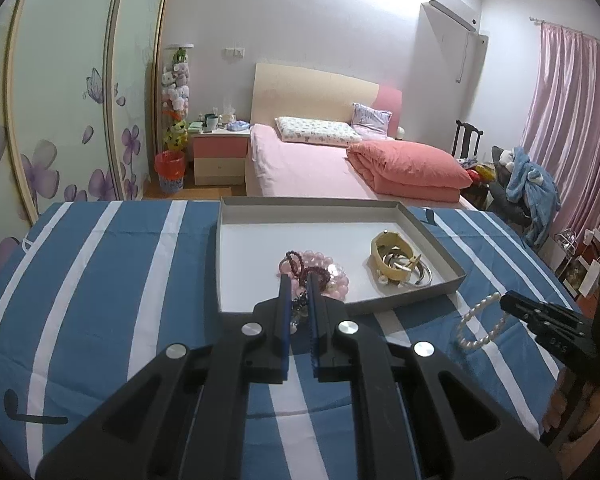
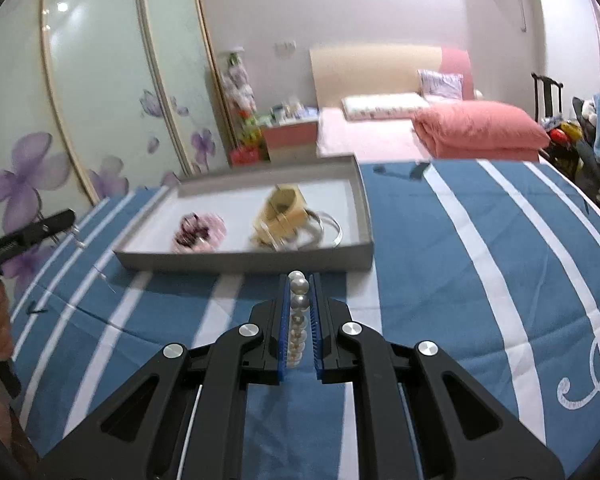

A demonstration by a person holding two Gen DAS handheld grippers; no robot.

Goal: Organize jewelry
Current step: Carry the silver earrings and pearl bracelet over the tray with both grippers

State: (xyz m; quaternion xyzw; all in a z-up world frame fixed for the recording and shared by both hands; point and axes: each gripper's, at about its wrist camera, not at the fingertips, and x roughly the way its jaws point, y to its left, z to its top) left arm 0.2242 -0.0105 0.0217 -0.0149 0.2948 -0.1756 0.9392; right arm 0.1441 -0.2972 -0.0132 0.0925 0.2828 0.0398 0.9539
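A shallow grey tray [image 1: 436, 240] sits on a blue and white striped cloth [image 1: 112, 280]. In it lie a pile of pink and dark red bead bracelets [image 1: 320, 268] and a tan cuff with silver bangles [image 1: 396, 260]. My left gripper [image 1: 299, 280] is shut on a small dark piece of jewelry [image 1: 299, 310], held over the tray's near edge by the bead pile. My right gripper [image 2: 300, 280] is shut on a white pearl bracelet [image 2: 299, 312], in front of the tray [image 2: 244, 260]. In the left wrist view the pearl bracelet [image 1: 480, 324] hangs from the right gripper [image 1: 504, 302].
The striped cloth [image 2: 480, 280] covers the table all around the tray. Beyond it stand a pink bed [image 1: 308, 164], a nightstand [image 1: 220, 156], a flowered wardrobe [image 1: 60, 120] on the left and a chair with clothes [image 1: 528, 184] on the right.
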